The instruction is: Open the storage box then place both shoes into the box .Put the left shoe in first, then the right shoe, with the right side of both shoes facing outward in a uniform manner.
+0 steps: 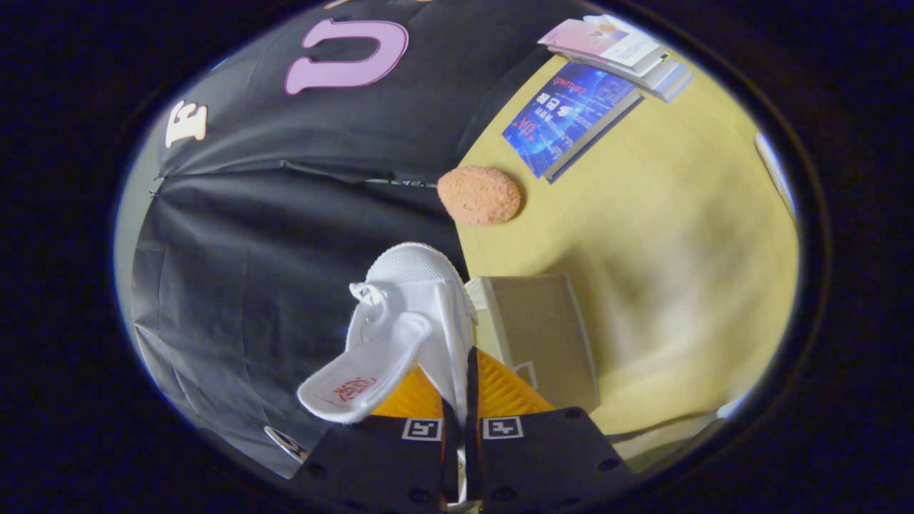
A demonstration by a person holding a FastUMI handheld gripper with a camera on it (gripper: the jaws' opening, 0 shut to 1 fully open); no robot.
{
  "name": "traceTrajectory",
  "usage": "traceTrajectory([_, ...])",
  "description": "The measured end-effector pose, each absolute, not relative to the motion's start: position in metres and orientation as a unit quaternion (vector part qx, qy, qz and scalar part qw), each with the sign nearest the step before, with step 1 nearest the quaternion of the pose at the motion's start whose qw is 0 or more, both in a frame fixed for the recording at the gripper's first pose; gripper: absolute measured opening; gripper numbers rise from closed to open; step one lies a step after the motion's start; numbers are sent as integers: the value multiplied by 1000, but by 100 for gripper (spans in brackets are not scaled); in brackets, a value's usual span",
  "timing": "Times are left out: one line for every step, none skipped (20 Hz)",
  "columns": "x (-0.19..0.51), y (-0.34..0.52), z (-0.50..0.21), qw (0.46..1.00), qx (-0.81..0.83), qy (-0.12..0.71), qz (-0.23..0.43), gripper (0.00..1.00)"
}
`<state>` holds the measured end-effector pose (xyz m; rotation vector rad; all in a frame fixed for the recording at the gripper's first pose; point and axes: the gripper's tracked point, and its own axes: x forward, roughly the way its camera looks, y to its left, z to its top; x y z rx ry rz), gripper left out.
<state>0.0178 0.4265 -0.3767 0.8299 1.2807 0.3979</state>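
My gripper [460, 400] is shut on a white canvas shoe [421, 314], both fingers pinching the side wall of its opening. The shoe hangs lifted in the air, toe pointing away from me, its tongue [357, 382] flopped out to the left of the fingers. Below and to the right of the shoe lies the storage box [550, 335], a brownish cardboard box with a pale rim, resting on the yellow table [678, 235]. Whether the box stands open cannot be told from here.
An orange sponge-like lump [479, 195] sits on the table beyond the shoe. Further back lie a blue book [571, 118] and a stack of lighter books [621, 50]. The black cloth wall [271, 250] hangs to the left, behind the shoe.
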Motion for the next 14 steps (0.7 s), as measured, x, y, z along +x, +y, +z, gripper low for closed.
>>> traceTrajectory([15,441,-378,704,371,578,181,6])
traceTrajectory([11,454,-379,705,366,579,183,6])
traceTrajectory([7,466,-382,708,360,580,182,6])
traceTrajectory([4,479,-387,710,354,582,179,7])
traceTrajectory([-1,491,-393,709,349,587,175,7])
traceTrajectory([-7,501,-399,706,348,594,170,7])
traceTrajectory([-14,511,-406,702,347,601,163,7])
traceTrajectory([-20,519,-415,699,345,607,156,7])
traceTrajectory([-23,526,-425,698,342,612,147,7])
traceTrajectory([-25,531,-432,699,337,615,138,7])
traceTrajectory([-29,534,-441,701,332,618,127,7])
traceTrajectory([-32,535,-451,707,326,617,112,7])
traceTrajectory([-34,536,-463,714,319,615,98,7])
traceTrajectory([-33,535,-470,722,312,612,84,7])
